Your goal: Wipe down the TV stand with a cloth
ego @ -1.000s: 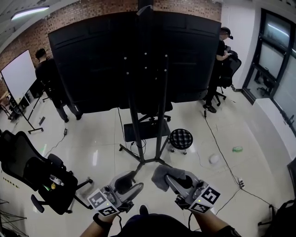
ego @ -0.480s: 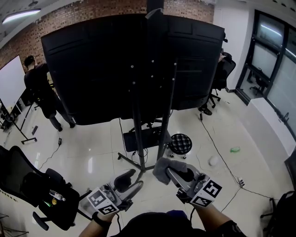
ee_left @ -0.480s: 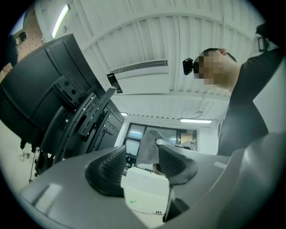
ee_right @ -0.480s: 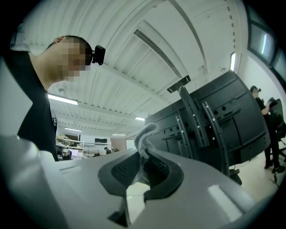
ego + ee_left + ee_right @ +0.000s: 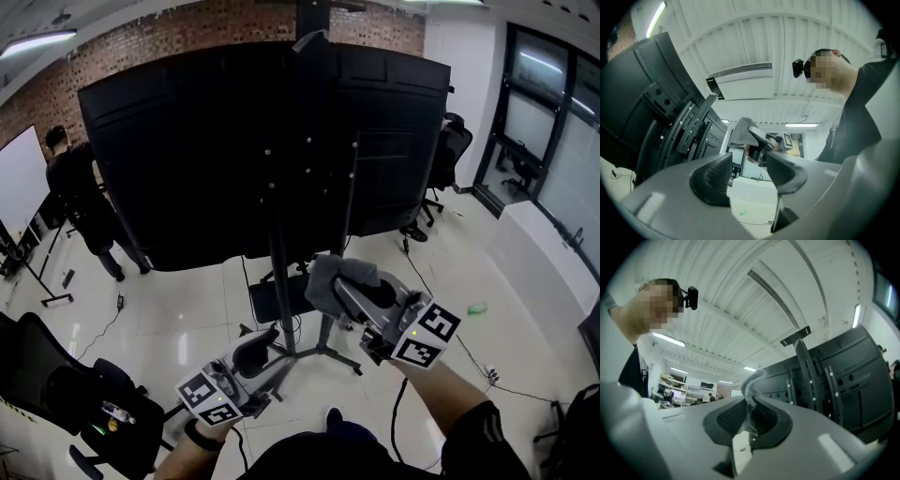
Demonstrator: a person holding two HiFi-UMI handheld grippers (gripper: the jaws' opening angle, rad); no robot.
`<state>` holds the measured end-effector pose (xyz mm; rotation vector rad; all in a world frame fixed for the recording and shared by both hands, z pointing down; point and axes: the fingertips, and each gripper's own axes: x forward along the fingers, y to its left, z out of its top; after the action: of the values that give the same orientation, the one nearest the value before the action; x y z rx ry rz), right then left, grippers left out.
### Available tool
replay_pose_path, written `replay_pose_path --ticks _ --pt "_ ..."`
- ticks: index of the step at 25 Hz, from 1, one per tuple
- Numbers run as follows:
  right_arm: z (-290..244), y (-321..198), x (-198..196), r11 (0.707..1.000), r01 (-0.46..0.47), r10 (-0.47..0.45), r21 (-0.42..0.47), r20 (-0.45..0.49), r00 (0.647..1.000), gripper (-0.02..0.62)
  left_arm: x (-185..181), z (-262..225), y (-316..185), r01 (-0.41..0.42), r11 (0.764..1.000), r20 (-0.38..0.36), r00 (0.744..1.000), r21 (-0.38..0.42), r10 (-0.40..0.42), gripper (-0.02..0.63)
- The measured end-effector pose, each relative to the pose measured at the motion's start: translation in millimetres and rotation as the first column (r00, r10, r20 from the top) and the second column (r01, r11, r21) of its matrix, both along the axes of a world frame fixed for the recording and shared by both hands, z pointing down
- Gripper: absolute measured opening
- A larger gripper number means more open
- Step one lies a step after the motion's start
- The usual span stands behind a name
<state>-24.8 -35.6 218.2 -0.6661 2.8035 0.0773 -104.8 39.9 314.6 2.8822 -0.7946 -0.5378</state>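
Observation:
The TV stand's black upright posts (image 5: 279, 272) carry a big black screen seen from its back (image 5: 187, 141); the legs (image 5: 323, 352) spread on the pale floor. My right gripper (image 5: 342, 289) is raised in front of the posts, shut on a grey cloth (image 5: 326, 274) that bunches over its tips. In the right gripper view the cloth (image 5: 751, 383) sticks up from between the closed jaws, with the posts (image 5: 806, 376) just to the right. My left gripper (image 5: 270, 356) hangs lower at the left, open and holding nothing; its view shows the cloth (image 5: 739, 131) ahead.
A black office chair (image 5: 56, 375) stands at the lower left. A person (image 5: 75, 187) stands at the left, near a whiteboard (image 5: 14, 178). A low black shelf (image 5: 272, 298) sits behind the posts. Another chair (image 5: 450, 150) is at the back right. Cables trail over the floor.
My right gripper has lifted the cloth up and forward, from near the stand's legs to the height of the posts. The left gripper has stayed low. The stand looks nearer.

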Motion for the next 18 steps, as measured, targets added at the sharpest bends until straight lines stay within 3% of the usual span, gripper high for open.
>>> replay_pose_path --ticks 4,8,13,18 --pt "-63.1 -49.1 -8.2 0.992 -0.039 0.044 0.117 -0.04 0.998 0.029 -5.2 -25.4 -21.2 0.014 0.999 0.025 1.0 0.035 -0.015 0.249" --pt "-132.3 -106.0 -12.7 0.989 -0.056 0.059 0.138 -0.022 0.998 0.029 -17.0 -58.8 -47.5 0.09 0.992 0.019 0.996 0.093 -0.092 0.25" --pt "-204.8 -168.0 -20.5 0.987 -0.062 0.067 0.151 -0.028 0.997 0.029 -22.7 -105.2 -78.6 0.179 0.967 0.034 0.982 0.182 -0.188 0.279" --pt "-264.6 -220.2 -22.5 0.958 -0.15 0.169 0.245 -0.058 0.984 0.029 -15.5 -148.2 -110.4 0.214 0.935 0.046 0.971 0.284 -0.236 0.284"
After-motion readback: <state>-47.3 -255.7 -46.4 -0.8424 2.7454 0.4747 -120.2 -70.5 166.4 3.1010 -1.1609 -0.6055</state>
